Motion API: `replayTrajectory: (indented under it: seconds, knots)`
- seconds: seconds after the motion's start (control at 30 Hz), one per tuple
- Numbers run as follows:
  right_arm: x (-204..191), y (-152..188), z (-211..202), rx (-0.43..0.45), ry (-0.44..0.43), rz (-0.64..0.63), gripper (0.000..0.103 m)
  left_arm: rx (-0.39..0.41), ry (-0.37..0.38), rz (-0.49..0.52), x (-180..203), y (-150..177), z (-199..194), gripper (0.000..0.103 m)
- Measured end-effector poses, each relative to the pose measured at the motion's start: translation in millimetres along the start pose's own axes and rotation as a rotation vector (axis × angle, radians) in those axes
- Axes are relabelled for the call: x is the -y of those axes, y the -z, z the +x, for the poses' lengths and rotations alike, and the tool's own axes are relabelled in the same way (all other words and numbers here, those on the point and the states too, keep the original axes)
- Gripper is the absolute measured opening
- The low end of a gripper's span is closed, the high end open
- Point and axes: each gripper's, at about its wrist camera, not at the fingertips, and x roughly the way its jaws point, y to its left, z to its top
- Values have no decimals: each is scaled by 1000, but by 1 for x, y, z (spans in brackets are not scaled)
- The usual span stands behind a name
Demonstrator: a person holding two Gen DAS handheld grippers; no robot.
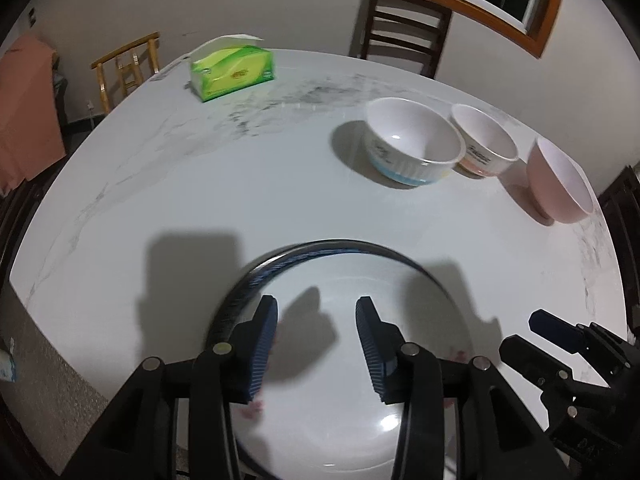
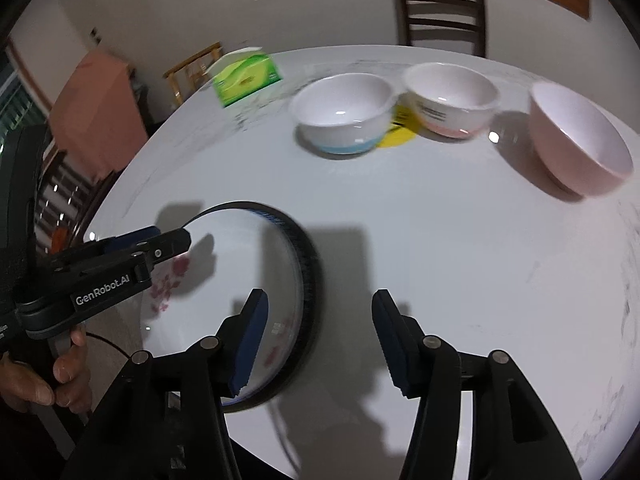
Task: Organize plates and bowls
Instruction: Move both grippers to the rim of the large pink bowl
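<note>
Lettering on the side of your left gripper (image 2: pixel 160 240) reads "GenRobot.AI", white on black, seen from the right wrist camera; your hand (image 2: pixel 60 372) grips its handle at the lower left edge. That is the only writing you can read. The dark print on two of the bowls and on the green tissue pack (image 1: pixel 232 72) is too blurred to make out.

Your left gripper (image 1: pixel 316 340) hangs over the plate (image 1: pixel 340 420) with its jaws partly apart and nothing between the blue pads. Your right gripper (image 2: pixel 320 340) stands a little wider, also empty, its left pad over the plate's edge and its right pad over bare table (image 2: pixel 440 220).

You have one plate, white with a dark rim and pink flower marks, lying flat at the near edge of the table; its near side is hidden behind the gripper arms.

Farther back stand three bowls in a row: a white bowl with a blue base (image 2: pixel 344 116), a white bowl with a pink base (image 2: pixel 450 100), and a pink bowl (image 2: pixel 576 140) apart at the right. A yellow thing (image 2: pixel 400 132) lies between the first two, mostly hidden.

Beyond the table you see two chairs, one dark (image 1: pixel 404 28), one light (image 1: pixel 128 68), both cut off.
</note>
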Motion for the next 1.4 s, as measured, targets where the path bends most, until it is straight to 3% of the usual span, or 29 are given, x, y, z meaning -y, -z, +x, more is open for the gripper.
replayTrajectory:
  seconds: [0.43,0.7,0.97,1.13,1.4]
  knots:
    - [90,2,-42,51,47,168,52,-32,104,107,94,-21,10,42]
    - [146,-19,-76,100,124,194,52,-65,131,101,126,-46,17,42]
    - [211,-63,-97,152,164,279,52,-77,163,70,147,-78,27,43]
    - [238,-91,-88,134,235,282,50,-80,192,93,175,-101,33,43]
    - [275,-116,-56,68,292,318,43,-126,241,35,217,-138,61,43]
